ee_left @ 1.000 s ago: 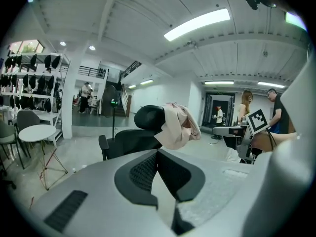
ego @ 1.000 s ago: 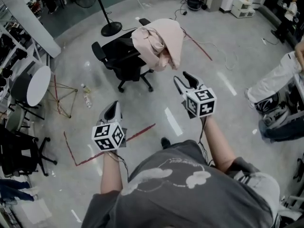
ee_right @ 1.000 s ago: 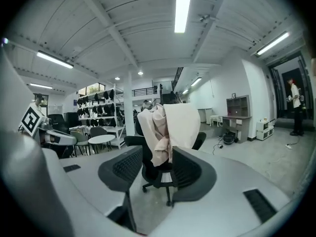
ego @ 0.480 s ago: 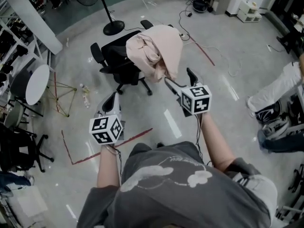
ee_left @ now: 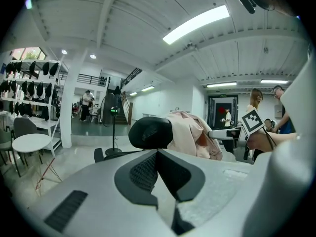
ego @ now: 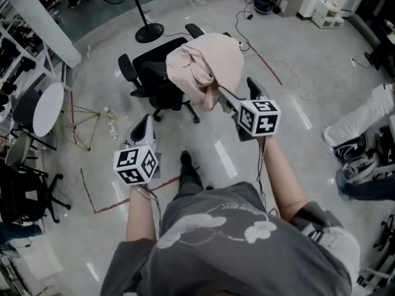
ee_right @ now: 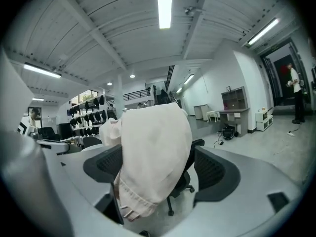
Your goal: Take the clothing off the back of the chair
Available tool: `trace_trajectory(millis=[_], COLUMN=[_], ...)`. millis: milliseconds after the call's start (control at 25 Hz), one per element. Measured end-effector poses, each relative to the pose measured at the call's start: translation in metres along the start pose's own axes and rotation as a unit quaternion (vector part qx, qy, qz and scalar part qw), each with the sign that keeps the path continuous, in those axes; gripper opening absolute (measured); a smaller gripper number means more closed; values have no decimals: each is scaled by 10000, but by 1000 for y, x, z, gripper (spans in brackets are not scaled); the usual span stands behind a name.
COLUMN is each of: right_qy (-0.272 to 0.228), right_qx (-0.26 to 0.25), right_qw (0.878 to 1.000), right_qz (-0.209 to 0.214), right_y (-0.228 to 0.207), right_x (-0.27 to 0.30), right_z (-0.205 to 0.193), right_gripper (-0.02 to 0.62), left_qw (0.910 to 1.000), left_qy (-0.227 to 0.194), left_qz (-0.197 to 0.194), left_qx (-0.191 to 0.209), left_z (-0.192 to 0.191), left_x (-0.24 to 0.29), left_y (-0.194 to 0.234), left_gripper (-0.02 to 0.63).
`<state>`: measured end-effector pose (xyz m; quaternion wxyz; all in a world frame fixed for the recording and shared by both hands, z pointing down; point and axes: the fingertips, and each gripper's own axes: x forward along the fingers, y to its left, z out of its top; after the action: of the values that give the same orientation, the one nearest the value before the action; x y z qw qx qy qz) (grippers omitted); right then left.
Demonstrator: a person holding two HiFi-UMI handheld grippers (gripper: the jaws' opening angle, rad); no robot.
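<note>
Head view: one pale pink garment point(ego: 207, 63) hangs draped over the back of one black office chair point(ego: 148, 73) on the grey floor point(ego: 290, 48).
Markings: two marker cubes point(ego: 136, 164), one on each gripper, carry black-and-white square patterns.
Left gripper point(ego: 143, 123): jaws together with nothing between them; forearm stretched forward, short of the chair.
Right gripper point(ego: 234, 86): jaws have just been opening and stand wide apart. The garment's hanging edge is between them, but the pads are not pressing it. This arm reaches further ahead.
</note>
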<state>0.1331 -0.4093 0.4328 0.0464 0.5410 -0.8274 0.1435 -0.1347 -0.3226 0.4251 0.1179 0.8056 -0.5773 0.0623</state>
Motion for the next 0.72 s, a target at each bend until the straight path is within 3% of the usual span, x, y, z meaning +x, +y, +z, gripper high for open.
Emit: trace_trajectory(millis=[160, 320, 400, 720], right_qy=[131, 401, 541, 583], right_qx=[-92, -345, -566, -1011], right_qw=[9997, 9950, 9920, 9906], right_qz=[169, 845, 991, 708], right_y=[3, 27, 38, 55], right_x=[19, 38, 48, 83], right_z=[4, 1, -3, -1], right_gripper=[423, 423, 423, 422], left_qw=[10000, 9999, 9998, 9995], left_qy=[-77, -96, -68, 10], left_qz=[-57, -129, -170, -293], left_qx=[-12, -50, -74, -117], left_z=[9, 15, 14, 15], left_x=[18, 36, 45, 73], left_y=[8, 18, 22, 39], left_gripper=[1, 0, 0, 0])
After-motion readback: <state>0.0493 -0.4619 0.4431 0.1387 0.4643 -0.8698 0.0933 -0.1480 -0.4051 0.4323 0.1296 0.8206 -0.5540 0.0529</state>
